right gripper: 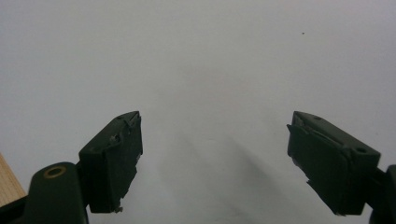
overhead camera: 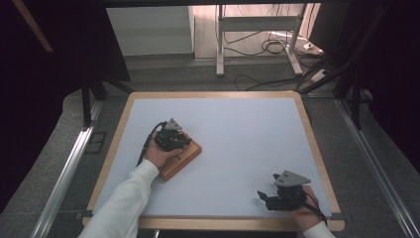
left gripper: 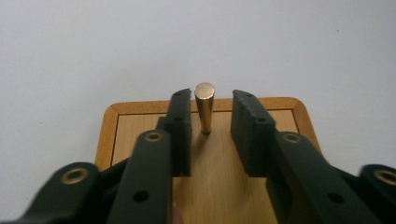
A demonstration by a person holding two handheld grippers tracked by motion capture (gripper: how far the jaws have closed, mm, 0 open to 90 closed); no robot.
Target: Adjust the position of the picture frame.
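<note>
1. Two claws work over a pale worktop (overhead camera: 247, 134) with a wooden rim, seen from the high view. The left claw (overhead camera: 177, 142) sits over a small wooden board (overhead camera: 184, 159) left of the middle of the worktop. The right claw (overhead camera: 267, 198) rests near the front right edge, well apart from the board. The left hand is plainly the nearer one to the board.

2. In the left gripper view, a brass peg (left gripper: 204, 108) stands upright on the wooden board (left gripper: 140, 126), its long axis vertical, its flat top wider than its foot. The peg lies straight ahead, between the tips of the two black jaws. The left claw (left gripper: 211, 116) is partly spread: its left pad is just beside the peg, its right pad a little farther off, and neither pad seems to press on it yet. The grip would turn on the jaws drawing in evenly from both sides so the peg stays upright.

3. In the right gripper view, the right claw (right gripper: 214, 140) is spread wide over the bare worktop (right gripper: 210, 56), with nothing between its jaws. A corner of the wooden board (right gripper: 7, 184) shows at the lower left edge.
</note>
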